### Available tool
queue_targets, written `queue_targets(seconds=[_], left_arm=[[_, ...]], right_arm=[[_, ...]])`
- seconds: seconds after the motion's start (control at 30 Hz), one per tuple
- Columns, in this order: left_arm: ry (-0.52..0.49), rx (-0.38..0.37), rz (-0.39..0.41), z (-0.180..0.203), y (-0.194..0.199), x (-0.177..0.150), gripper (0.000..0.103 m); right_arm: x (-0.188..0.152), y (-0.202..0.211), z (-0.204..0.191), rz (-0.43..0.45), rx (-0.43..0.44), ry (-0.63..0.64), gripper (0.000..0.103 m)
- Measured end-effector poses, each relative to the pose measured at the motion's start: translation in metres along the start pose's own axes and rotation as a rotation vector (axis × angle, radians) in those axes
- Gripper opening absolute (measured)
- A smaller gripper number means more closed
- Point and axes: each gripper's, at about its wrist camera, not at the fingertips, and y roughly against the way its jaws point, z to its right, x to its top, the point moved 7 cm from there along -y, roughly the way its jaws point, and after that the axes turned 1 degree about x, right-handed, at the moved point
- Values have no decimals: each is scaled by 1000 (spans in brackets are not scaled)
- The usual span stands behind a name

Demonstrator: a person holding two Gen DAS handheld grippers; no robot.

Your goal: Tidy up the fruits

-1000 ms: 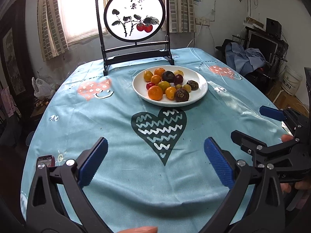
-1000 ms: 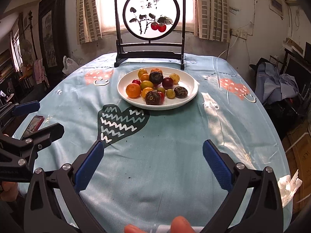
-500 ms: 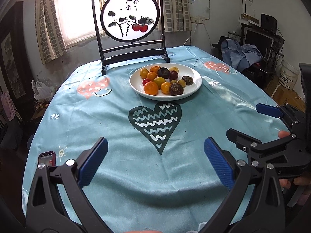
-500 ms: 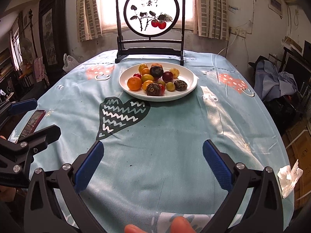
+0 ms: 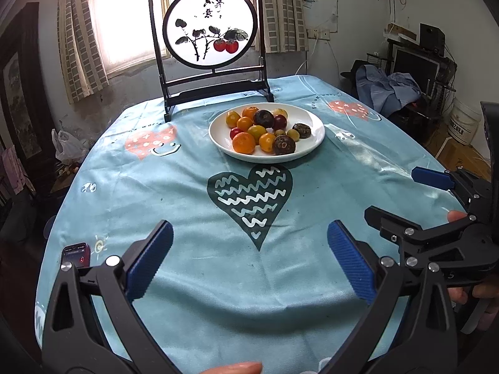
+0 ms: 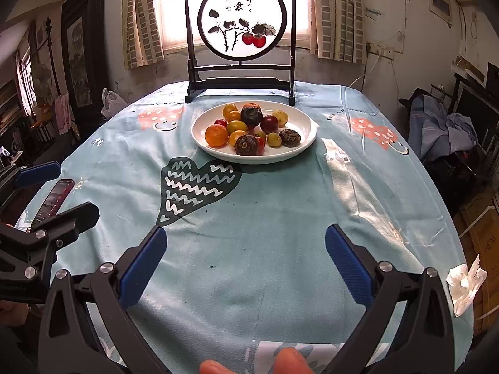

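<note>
A white plate (image 5: 315, 131) (image 6: 302, 121) stands far across the table, heaped with several fruits: oranges (image 5: 243, 143) (image 6: 216, 135), yellow and red small fruits, and dark brown ones (image 5: 283, 145) (image 6: 246, 145). My left gripper (image 5: 249, 258) hangs open over the near tablecloth, nothing between its blue pads. My right gripper (image 6: 246, 258) is open too, equally far from the plate. In the left wrist view the right gripper (image 5: 405, 199) shows at the right edge. The left gripper (image 6: 56, 190) shows at the left edge of the right wrist view.
A black-framed round painted screen (image 5: 207, 31) (image 6: 241, 28) stands behind the plate. A phone (image 5: 76, 254) (image 6: 53, 201) lies near the table's left edge. A crumpled tissue (image 6: 466, 283) lies at the right edge. The light blue tablecloth (image 5: 187, 187) carries a dark heart print (image 5: 249, 199).
Both grippers have drawn back toward the near edge of the table, so the plate looks smaller and farther off. Both stay open.
</note>
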Motion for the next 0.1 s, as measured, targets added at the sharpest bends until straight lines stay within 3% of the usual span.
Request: queue_targets(seconds=[0.1], left_arm=[[-2, -1, 0, 0, 0, 0, 101]], right_arm=[[1, 1, -1, -1, 2, 2, 102]])
